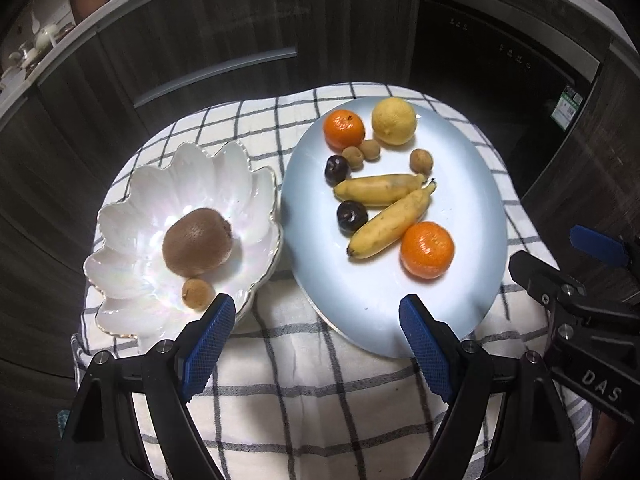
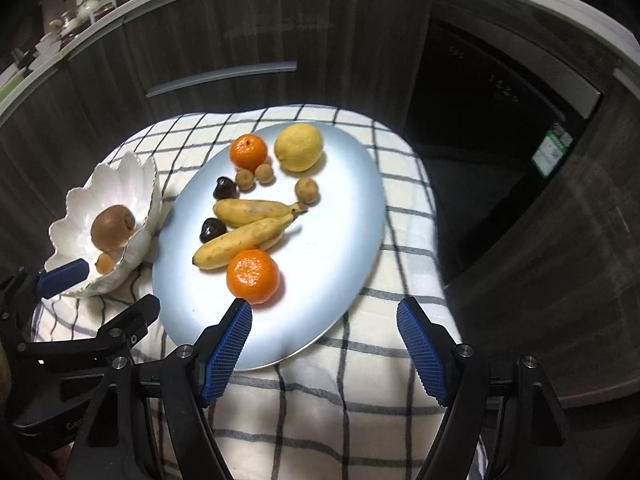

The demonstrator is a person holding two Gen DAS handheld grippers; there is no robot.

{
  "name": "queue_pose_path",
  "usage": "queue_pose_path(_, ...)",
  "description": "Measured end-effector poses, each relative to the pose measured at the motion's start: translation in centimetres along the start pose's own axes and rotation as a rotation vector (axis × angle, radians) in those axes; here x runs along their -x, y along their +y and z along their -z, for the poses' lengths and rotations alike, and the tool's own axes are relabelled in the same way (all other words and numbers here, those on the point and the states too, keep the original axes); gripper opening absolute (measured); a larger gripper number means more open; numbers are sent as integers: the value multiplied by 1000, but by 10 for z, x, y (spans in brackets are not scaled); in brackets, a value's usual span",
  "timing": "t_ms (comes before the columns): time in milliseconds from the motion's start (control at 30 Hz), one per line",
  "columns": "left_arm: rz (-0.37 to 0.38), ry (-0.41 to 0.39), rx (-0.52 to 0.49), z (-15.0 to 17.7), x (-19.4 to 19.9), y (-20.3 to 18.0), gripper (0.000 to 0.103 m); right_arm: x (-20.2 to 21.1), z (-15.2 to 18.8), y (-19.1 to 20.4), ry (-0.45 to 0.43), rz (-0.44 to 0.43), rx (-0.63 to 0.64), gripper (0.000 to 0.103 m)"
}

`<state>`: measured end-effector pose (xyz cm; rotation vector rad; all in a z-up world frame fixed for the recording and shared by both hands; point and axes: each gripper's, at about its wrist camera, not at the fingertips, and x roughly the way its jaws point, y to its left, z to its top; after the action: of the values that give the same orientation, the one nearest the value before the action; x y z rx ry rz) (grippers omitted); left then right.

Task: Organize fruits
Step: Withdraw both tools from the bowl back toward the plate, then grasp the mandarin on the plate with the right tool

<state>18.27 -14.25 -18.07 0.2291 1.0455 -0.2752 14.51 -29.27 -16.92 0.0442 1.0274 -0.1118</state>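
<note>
A white petal-shaped bowl (image 1: 132, 216) (image 2: 116, 184) holds a kiwi (image 1: 198, 242) (image 2: 112, 227) and one small brown fruit (image 1: 197, 293). Beside it a pale blue oval plate (image 1: 460, 216) (image 2: 340, 216) carries two oranges (image 1: 427, 249) (image 2: 253, 276), a lemon (image 1: 394, 121) (image 2: 299, 147), two bananas (image 1: 390, 224) (image 2: 240, 242), two dark plums (image 1: 352, 217) and three small brown fruits (image 1: 421, 161). My left gripper (image 1: 316, 312) hangs open over the cloth between bowl and plate. My right gripper (image 2: 324, 316) is open above the plate's near edge, its left fingertip (image 2: 240, 312) close to the near orange. Neither holds anything.
Bowl and plate rest on a white checked cloth (image 1: 304, 392) (image 2: 320, 412) over a small rounded table. Dark wood cabinet fronts (image 1: 200, 40) and a dark built-in appliance (image 2: 500, 120) stand close behind. The right gripper's body (image 1: 580, 320) shows at the left wrist view's right edge.
</note>
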Motion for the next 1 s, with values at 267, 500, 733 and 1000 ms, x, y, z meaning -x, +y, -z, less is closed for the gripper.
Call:
queue_pose_path(267, -19, 18, 67, 9, -14, 18, 86, -36, -9, 15, 47, -61, 48, 76)
queue_pose_path(500, -23, 24, 95, 8, -24, 30, 86, -62, -15, 29, 87, -99, 84, 76)
queue_pose_path(733, -72, -25, 73, 1, -18, 31, 87, -83, -21, 36, 118, -135, 71, 74)
queue_pose_path(1000, -85, -46, 53, -6, -18, 30, 87, -93, -22, 40, 142, -170, 59, 47)
